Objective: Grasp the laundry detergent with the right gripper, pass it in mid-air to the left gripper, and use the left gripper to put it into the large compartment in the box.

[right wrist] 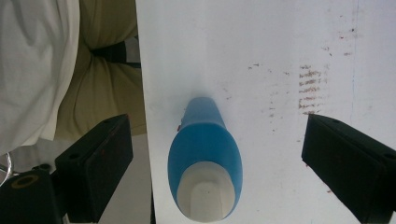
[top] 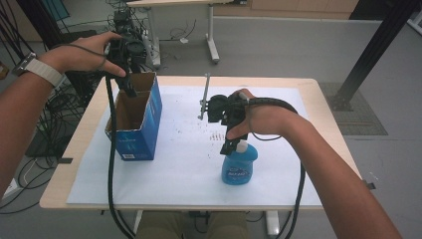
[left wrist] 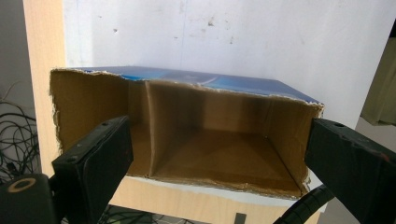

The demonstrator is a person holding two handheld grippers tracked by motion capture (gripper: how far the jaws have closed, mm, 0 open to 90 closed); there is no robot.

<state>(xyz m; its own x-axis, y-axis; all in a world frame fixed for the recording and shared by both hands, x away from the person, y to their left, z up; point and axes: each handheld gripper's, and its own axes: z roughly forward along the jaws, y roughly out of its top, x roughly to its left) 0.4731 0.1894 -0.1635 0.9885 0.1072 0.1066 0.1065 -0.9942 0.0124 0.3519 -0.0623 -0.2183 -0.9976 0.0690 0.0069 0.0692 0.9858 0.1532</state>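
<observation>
At lower centre, right tool (top: pixel 230 144), jaws wide and empty, straddles the bottle (top: pixel 239 167): light, smooth plastic, best gripped at the neck.

Black hand-held gripper (top: pixel 128 74) with thick cable; apparently pale-strapped wristwatch (top: pixel 37 67).

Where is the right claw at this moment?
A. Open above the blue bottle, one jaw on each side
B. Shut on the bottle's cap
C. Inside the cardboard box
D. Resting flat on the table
A: the right claw hangs open over the blue bottle, its jaws well clear of the bottle's sides.
</observation>
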